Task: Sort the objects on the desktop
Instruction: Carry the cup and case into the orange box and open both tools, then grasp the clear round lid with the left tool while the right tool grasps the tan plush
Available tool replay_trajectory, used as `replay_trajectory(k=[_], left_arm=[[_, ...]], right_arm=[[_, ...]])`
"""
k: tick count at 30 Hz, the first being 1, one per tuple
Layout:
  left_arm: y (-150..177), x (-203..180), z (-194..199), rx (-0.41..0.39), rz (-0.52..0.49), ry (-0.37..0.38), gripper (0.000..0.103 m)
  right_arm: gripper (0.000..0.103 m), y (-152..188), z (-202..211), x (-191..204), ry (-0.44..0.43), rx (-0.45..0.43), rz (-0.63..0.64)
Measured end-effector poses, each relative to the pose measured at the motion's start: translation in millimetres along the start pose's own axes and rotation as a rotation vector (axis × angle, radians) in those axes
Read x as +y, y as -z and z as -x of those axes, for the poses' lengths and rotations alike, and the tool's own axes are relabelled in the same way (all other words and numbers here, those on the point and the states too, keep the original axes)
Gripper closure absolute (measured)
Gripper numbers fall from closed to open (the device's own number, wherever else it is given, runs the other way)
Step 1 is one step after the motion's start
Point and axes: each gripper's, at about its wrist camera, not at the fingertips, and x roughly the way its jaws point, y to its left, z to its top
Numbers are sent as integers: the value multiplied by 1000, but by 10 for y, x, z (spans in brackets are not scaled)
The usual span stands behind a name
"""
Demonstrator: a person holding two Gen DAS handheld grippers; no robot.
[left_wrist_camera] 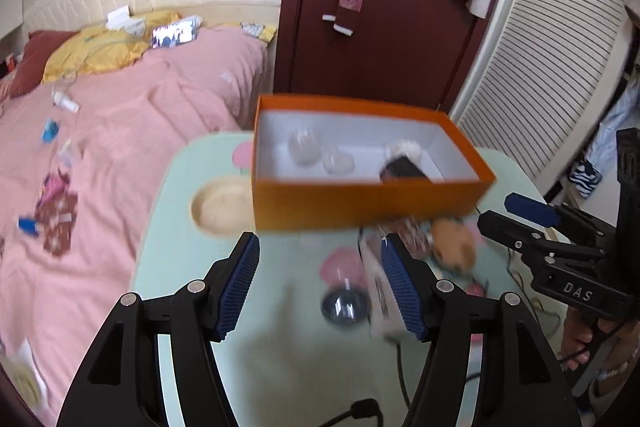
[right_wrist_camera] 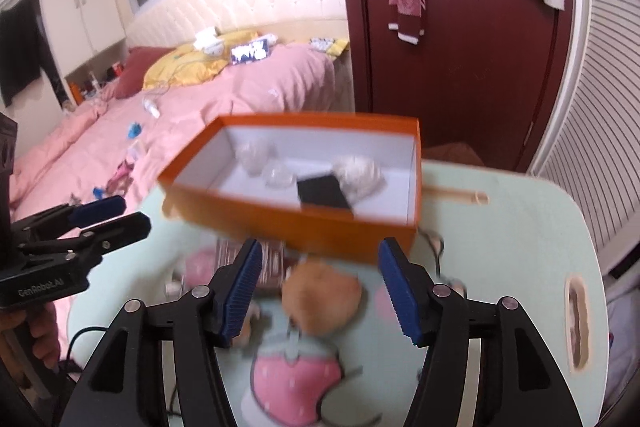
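An orange box stands at the far side of a mint-green table. It holds clear round pieces, a black block and a white fluffy thing. In front of the box lie a tan fluffy ball, a dark shiny ball and a white carton. My left gripper is open and empty above the dark ball. My right gripper is open and empty above the tan ball.
A pink bed strewn with small items lies to the left. A dark red door and a slatted wardrobe stand behind the table. A cable trails on the near table edge. A table cutout sits at right.
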Motion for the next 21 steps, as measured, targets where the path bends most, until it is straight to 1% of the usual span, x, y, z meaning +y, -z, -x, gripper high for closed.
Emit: replay_trajectory(k=[1,3,5,8,11,12,13,14,15,16,17,18,19,20,21], left_arm=[[79,-2,15,6,10,8,33],[204,-16,7,14,15,11,33],[322,-41,-24,24,4,-16,33],[417,-42,-91,48,-2,-40,33],[462,2,-174,68,23,-40,33],[479,20,-205,72,33,-42,33],[502,35,-243,78,41,-50,33],[527,43,-273,76,42,-63,28],[557,18,-276,44,17,-94,22],[589,-19,-304,37,-16,-133,17],[602,-61,-319,43,-39,-155,17],[612,-97,-332,47,-57,-172,16],[617,-113,-337,48,-59,-170,16],[622,-123,-340,48,-59,-168,16],[628,-118,-342,44,-56,-164,16]], right_arm=[[41,63,20,8,4,9,1],[41,185,38,5,14,30,-4],[41,284,15,-19,25,58,-21],[41,423,-47,-57,53,105,-48],[41,531,-106,-90,38,142,-91],[41,541,-111,-83,47,142,-85],[39,550,-116,-75,57,142,-78],[36,559,-120,-68,67,141,-72],[34,567,-125,-60,76,141,-65],[31,565,-129,-57,79,139,-62],[23,567,-146,-50,91,138,-53],[19,570,-162,-44,103,138,-45],[17,581,-185,-27,126,140,-28],[12,588,-215,-5,148,146,-10],[8,590,-233,3,151,148,-3]])
